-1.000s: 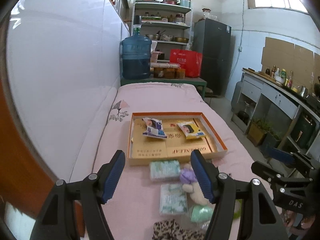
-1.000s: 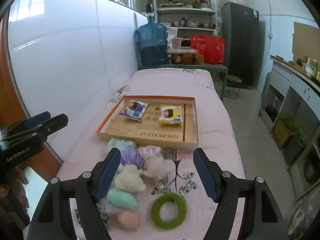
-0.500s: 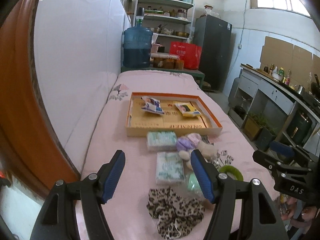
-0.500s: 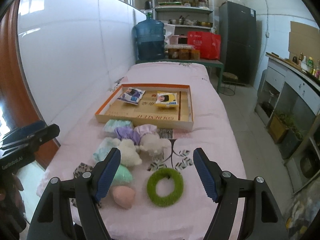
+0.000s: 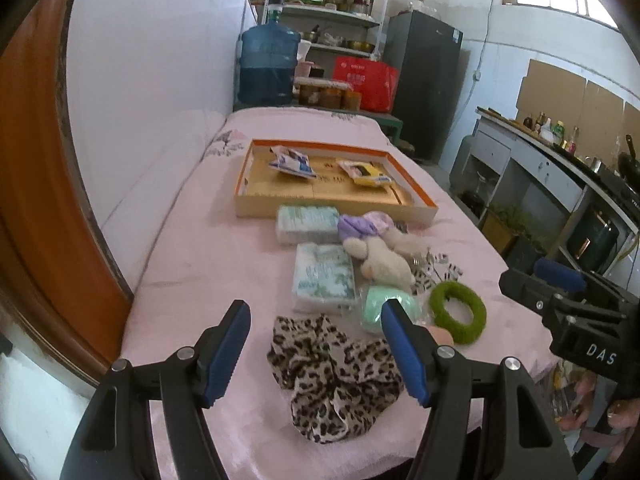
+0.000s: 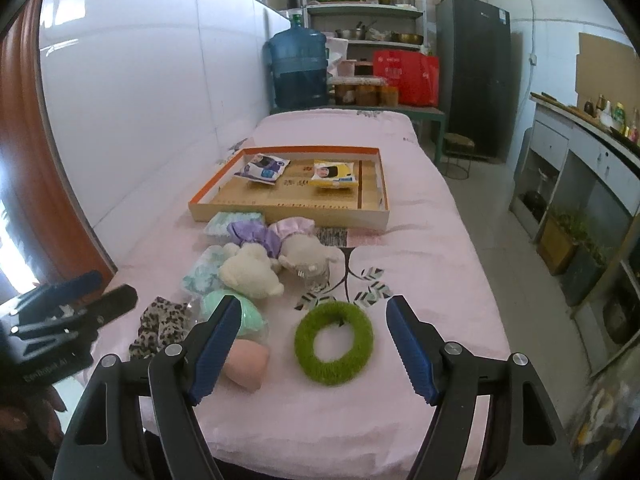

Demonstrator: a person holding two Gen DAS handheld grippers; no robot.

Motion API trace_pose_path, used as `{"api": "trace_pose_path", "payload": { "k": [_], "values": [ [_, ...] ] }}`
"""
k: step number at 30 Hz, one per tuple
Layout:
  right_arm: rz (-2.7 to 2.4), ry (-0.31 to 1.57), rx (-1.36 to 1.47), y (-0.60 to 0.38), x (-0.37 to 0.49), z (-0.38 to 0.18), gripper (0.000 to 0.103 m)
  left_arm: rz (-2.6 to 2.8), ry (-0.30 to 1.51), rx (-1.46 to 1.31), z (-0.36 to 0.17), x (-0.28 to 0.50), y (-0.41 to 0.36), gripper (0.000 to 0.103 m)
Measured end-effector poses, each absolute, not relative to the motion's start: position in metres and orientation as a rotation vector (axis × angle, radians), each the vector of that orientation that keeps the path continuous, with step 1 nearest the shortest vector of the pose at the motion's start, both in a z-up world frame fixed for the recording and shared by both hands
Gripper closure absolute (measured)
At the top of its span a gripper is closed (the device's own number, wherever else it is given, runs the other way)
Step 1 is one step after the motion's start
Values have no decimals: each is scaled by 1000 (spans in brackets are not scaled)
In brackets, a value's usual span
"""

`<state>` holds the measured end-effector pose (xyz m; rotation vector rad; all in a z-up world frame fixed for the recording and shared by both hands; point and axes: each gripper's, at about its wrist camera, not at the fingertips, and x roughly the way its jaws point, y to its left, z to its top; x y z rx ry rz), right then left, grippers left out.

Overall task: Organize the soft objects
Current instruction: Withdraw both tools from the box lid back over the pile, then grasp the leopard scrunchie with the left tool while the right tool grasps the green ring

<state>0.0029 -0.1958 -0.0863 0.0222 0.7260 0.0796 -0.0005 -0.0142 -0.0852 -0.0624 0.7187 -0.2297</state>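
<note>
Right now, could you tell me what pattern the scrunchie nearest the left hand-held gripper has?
Leopard print, brown and black spots; the scrunchie shows best in the left wrist view.

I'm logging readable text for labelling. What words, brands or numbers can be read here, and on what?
"DAS": white letters on the right claw body, seen from the left wrist view.
Gold print inside the tray: too blurred to read.
Two packets in the tray, red bag: print too small.
</note>
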Motion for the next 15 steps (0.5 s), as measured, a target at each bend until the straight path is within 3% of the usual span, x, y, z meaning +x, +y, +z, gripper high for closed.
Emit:
{"api": "trace_pose_path", "payload": {
  "k": [15],
  "values": [
    [79,770,30,-199,5,-109,27,-247,804,-86,-121,0,-24,35]
  ]
}}
